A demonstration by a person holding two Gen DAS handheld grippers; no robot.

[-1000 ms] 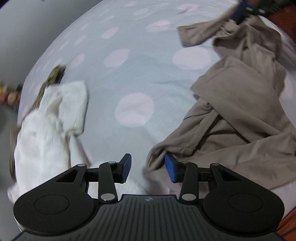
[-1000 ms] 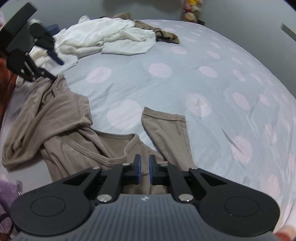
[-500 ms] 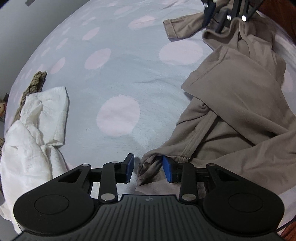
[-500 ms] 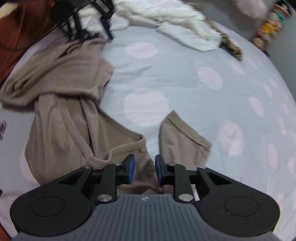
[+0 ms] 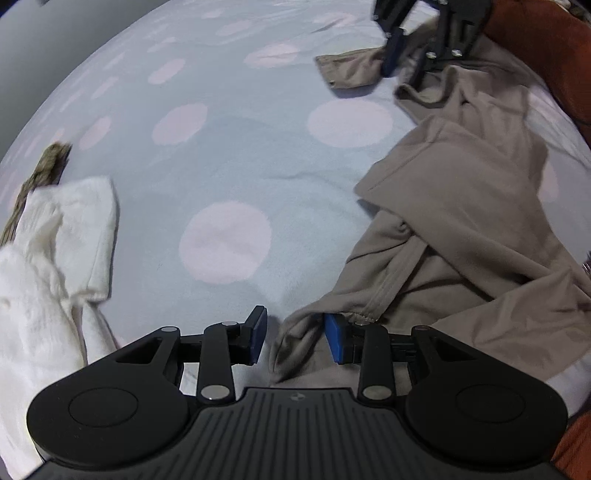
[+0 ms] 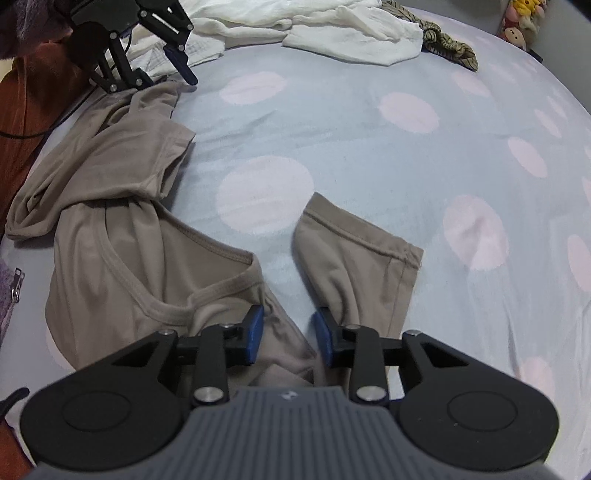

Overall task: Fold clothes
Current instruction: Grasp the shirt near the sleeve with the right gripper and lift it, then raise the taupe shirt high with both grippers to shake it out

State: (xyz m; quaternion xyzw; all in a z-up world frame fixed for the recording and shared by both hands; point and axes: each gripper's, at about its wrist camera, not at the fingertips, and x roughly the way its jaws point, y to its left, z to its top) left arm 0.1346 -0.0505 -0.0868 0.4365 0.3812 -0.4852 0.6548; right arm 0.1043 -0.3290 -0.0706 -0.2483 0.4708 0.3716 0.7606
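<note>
The white cloth (image 5: 40, 280) runs off the left and bottom edges of the left view, and off the top edge in the right view. The brown shirt (image 5: 461, 229) passes under the left gripper (image 5: 295, 334), so its near hem is hidden. The striped cloth (image 5: 40, 181) lies partly under the white cloth; its kind cannot be told. The toys (image 6: 517, 22) at the right view's corner are too small to make out. The purple item (image 6: 9, 295) with a zip is cut by the left edge.

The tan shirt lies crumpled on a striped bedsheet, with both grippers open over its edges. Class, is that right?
One error: the bedsheet is not striped but pale blue with pink dots, as the right wrist view shows. The tan shirt is crumpled, and the left gripper and right gripper are open.
</note>
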